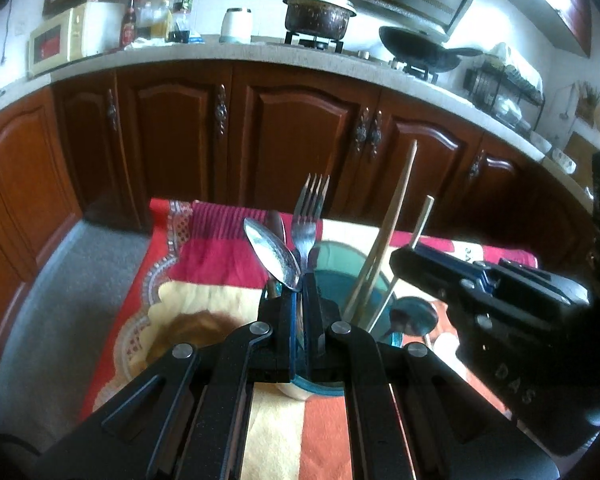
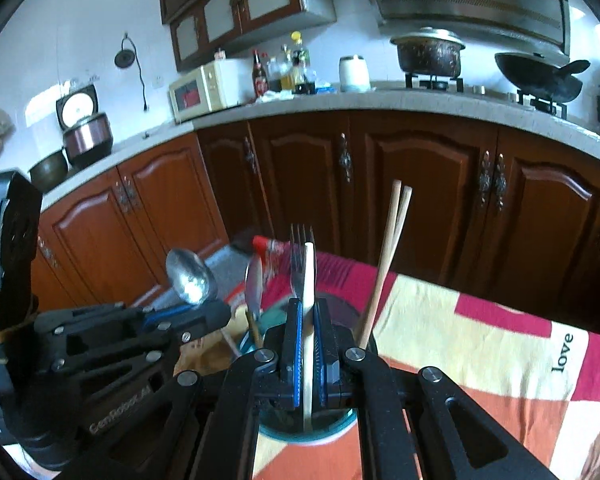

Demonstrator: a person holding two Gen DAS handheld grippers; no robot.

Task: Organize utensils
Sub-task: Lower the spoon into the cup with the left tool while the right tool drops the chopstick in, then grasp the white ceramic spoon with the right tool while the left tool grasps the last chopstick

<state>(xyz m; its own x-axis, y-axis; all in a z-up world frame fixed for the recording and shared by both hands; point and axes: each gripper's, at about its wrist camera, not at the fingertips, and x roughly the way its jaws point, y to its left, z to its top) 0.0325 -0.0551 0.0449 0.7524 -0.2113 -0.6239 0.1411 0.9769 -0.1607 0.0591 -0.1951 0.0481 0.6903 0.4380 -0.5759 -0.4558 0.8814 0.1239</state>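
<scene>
- A patchwork cloth [image 2: 480, 344] of red, cream and orange panels covered the table; its soft surface carried a printed word near the right edge in the right wrist view.
- Behind the table ran dark reddish wooden cabinet doors [image 1: 300, 136] with ornate metal handles, under a pale speckled countertop [image 1: 220, 54].
- On the counter stood a cream microwave [image 2: 204, 88], bottles [image 1: 164, 16], a lidded blackened pot [image 1: 320, 14] on a burner and a dark wok [image 1: 424, 50].
- A strip of grey floor [image 1: 60, 288] lay open between the table's left edge and the cabinets; the table's far edge stood near the cabinet doors.
- A round teal-rimmed cup [image 2: 340, 426] sat on the cloth directly under both grippers, holding a steel fork [image 1: 310, 216] tines up and two pale wooden chopsticks [image 2: 384, 264] leaning to the right.
- The left gripper [image 1: 296, 300] was clenched on the handle of a shiny metal spoon [image 1: 272, 254], its bowl upright and tilted left above the cup.
- The right gripper [image 2: 308, 332] was clamped on a single pale chopstick [image 2: 309, 280], standing upright between its blue pads, the lower end reaching down to the cup's mouth.
- The two grippers were close together over the cup, each black and hard-edged with bolted linkages.
</scene>
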